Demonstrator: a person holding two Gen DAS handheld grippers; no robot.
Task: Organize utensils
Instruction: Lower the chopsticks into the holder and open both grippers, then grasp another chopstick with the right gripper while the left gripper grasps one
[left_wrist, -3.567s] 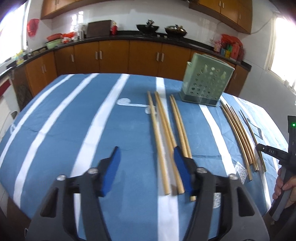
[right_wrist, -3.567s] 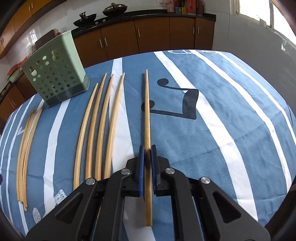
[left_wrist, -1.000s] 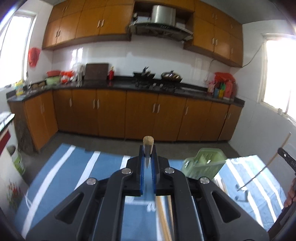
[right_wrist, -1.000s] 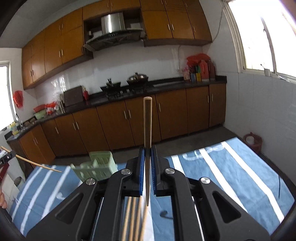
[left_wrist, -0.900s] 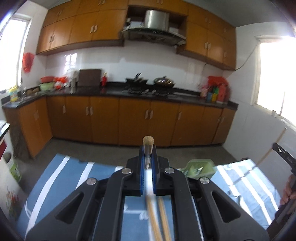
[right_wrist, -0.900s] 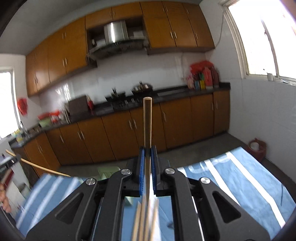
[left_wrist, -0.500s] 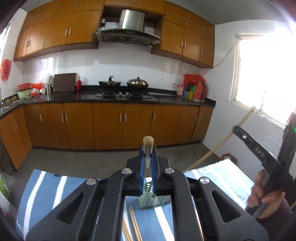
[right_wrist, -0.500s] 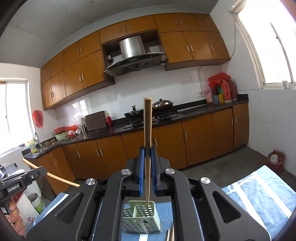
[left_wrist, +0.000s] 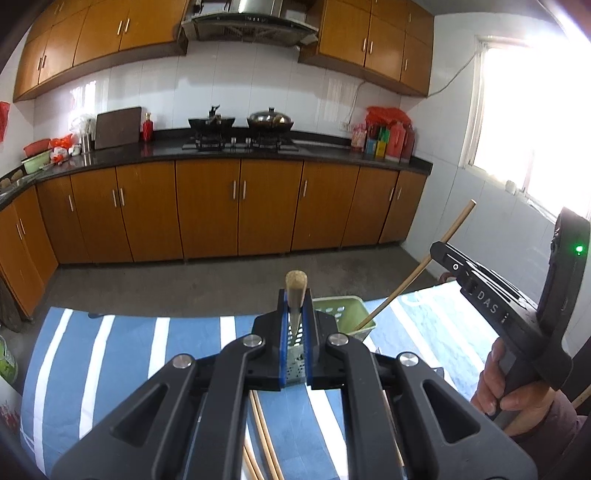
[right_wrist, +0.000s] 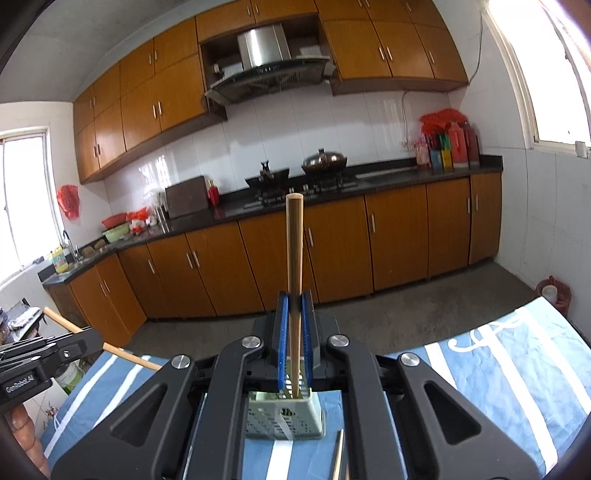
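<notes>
My left gripper is shut on a wooden chopstick, held upright over the green perforated holder. My right gripper is shut on another chopstick, also upright, with its lower end inside the holder. From the left wrist view the right gripper and its chopstick slant down into the holder. From the right wrist view the left gripper and its chopstick show at the left edge. More chopsticks lie on the table.
The table has a blue cloth with white stripes. Beyond it are a grey floor and orange kitchen cabinets with a stove and pans. One chopstick lies right of the holder. A small bin stands at the far right.
Both grippers have moved in over the holder with their chopsticks. The right chopstick's lower end has gone down into the holder. The holder sits closer under both grippers.
</notes>
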